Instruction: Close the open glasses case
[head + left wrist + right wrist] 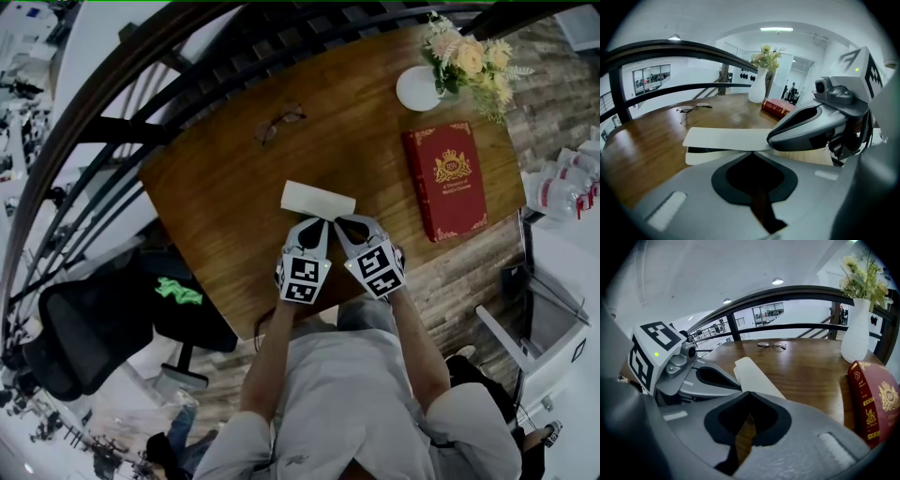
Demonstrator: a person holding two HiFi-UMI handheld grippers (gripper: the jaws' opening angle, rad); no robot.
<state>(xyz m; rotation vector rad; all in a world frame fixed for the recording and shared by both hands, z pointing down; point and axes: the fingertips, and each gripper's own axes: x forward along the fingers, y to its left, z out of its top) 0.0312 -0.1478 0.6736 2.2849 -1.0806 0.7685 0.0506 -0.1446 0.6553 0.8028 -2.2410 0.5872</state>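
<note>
The white glasses case (pixel 317 199) lies on the wooden table (pixel 225 197) just ahead of both grippers. In the left gripper view the case (pixel 726 139) has its lid almost down, with a thin dark slit still showing at its left end. My left gripper (pixel 751 153) is shut, its tip at the case's near edge (pixel 317 225). My right gripper (pixel 747 393) is also shut, with nothing between its jaws. It appears at the right of the left gripper view, where the right gripper (pixel 797 131) rests on the lid. The case (pixel 757 378) runs away from its tip.
A pair of glasses (pixel 279 124) lies at the far side of the table. A red book (pixel 446 180) lies to the right, with a white vase of flowers (pixel 419 88) behind it. A dark railing (pixel 693 49) curves past the table's far edge. A black chair (pixel 84 328) stands at lower left.
</note>
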